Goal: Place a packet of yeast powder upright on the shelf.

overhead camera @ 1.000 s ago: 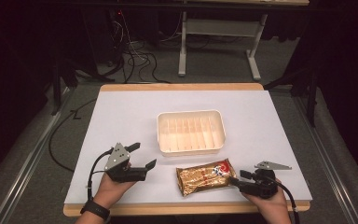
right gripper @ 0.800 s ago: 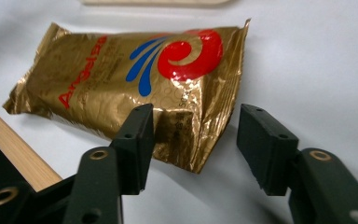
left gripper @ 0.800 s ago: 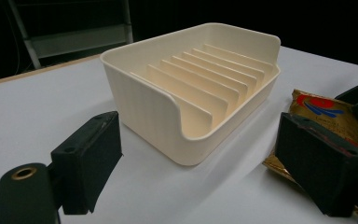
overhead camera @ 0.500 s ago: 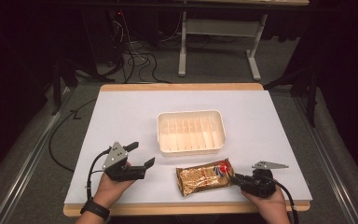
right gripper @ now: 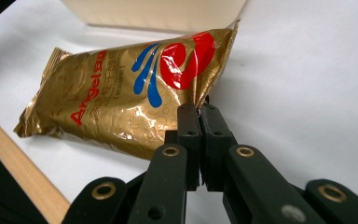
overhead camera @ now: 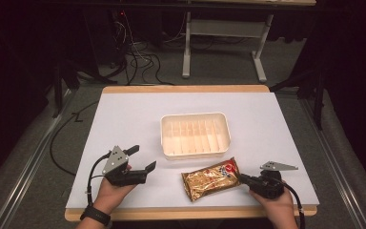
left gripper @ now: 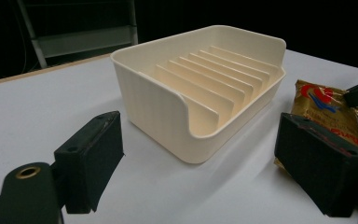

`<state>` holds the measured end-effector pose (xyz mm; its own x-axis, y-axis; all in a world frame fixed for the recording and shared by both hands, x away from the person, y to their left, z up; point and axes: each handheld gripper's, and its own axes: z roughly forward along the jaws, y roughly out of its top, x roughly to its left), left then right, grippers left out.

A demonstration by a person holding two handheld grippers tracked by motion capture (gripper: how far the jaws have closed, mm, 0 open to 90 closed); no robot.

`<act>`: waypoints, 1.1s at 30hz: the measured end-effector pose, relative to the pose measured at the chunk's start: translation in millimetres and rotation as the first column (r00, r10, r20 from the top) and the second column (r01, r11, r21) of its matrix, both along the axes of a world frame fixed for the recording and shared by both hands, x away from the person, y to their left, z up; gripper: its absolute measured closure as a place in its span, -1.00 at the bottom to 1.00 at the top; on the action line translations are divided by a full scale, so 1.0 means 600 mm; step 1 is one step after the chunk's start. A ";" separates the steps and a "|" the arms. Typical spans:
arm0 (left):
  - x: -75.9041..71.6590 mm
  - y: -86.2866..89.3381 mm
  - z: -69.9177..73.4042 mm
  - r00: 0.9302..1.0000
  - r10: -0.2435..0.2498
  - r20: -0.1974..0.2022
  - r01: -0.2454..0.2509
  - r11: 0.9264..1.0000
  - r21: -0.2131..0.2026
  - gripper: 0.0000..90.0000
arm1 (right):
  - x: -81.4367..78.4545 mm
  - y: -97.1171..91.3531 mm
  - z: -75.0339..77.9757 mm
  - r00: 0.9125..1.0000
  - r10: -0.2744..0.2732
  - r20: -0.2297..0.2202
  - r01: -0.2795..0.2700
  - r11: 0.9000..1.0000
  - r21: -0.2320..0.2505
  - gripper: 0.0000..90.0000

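Note:
A gold snack packet with red and blue print lies flat near the table's front edge, just in front of a cream ribbed tray. My right gripper is at the packet's right end. In the right gripper view its jaws are pressed together on the packet's crimped edge. My left gripper rests at the front left, open and holding nothing. In the left gripper view its pads stand wide apart, facing the tray and the packet.
The white table mat ends at a wooden front edge close to both hands. Cables and a metal stand lie on the floor beyond the table's far edge.
My right gripper has moved left to the packet's right end and shut on its edge. The packet has shifted slightly. The left gripper has stayed about where it was.

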<state>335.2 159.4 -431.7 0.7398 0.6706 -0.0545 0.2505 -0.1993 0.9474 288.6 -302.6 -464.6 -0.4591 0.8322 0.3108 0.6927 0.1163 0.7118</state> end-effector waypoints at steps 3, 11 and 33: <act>-0.004 0.004 0.000 1.000 0.004 0.001 -0.004 1.000 0.007 -0.65 | 0.008 -0.010 0.003 1.000 -0.024 0.003 0.024 1.000 -0.005 0.97; -0.011 0.017 -0.001 1.000 0.027 0.001 -0.027 1.000 0.005 -0.64 | 0.024 -0.035 0.003 0.998 -0.061 0.018 0.061 0.998 -0.005 0.97; -0.027 0.044 -0.001 0.998 0.065 -0.001 -0.065 0.998 0.007 -0.64 | 0.052 -0.114 0.007 0.976 -0.213 0.034 0.214 0.977 -0.019 0.97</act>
<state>319.1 186.0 -432.3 0.6942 0.7180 -0.0502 0.2640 -0.1891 0.9458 319.9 -371.2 -460.5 -0.2791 0.9187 0.2794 0.6803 -0.0162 0.7328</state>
